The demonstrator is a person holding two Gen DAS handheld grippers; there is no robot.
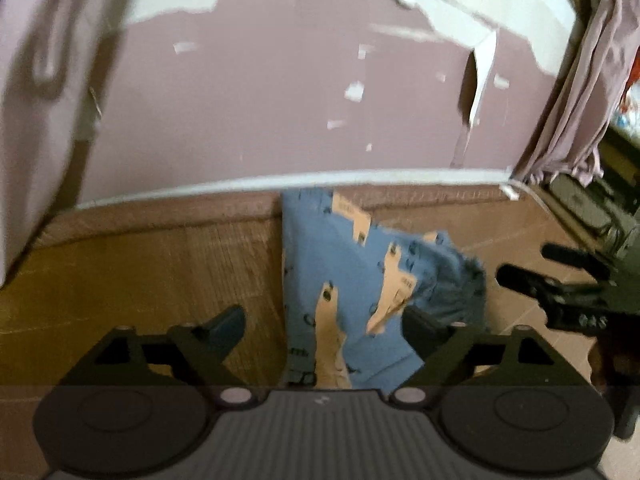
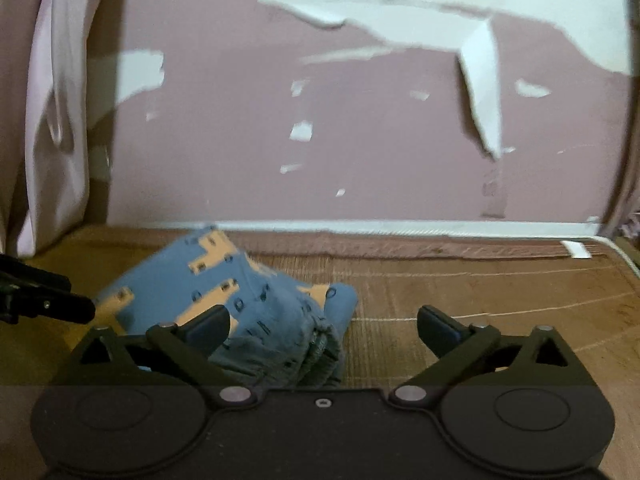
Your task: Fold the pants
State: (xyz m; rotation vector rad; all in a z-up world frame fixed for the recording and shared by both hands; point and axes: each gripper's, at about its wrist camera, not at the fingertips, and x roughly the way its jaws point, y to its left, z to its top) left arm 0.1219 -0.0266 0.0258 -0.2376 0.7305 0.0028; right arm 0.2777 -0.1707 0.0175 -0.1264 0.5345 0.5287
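Near the middle of the woven mat [image 2: 460, 292], toward the wall at 12 o'clock: blue pants [image 2: 224, 300] with tan patches, already bunched into a thick, uneven bundle, rumpled hem or waistband edge spilling toward 6 o'clock. Lying on the mat, not lifted. Seen through the left wrist view, same pants [image 1: 340, 280] running from 12 o'clock down to the camera, one flap turned over toward 3 o'clock.

Step in hand, by judgement: partway through the fold, with a first fold probably laid down and the bundle in need of tidying or one more fold. Next move likely calls for pinching a loose edge at the near end with both tools and carrying it over evenly, keeping layers from sliding; crumpled cloth near 6 o'clock may drag or bunch.

Left gripper [image 1: 324, 320]: fingers spread wide, straddling the near end of the pants, cloth lying between them but nothing pinched; right-hand finger close against the fabric, contact uncertain through blur. Right gripper [image 2: 324, 324]: fingers likewise wide apart, holding nothing, left-hand finger over or just beside the bundle's edge, other finger above bare mat. Each tool visible at the rim of the other's view, at 3 o'clock and 9 o'clock.

Beyond, at 12 o'clock: pink wall [image 2: 360, 140] with peeling white patches, pale curtain [image 2: 60, 120] at 9 o'clock.
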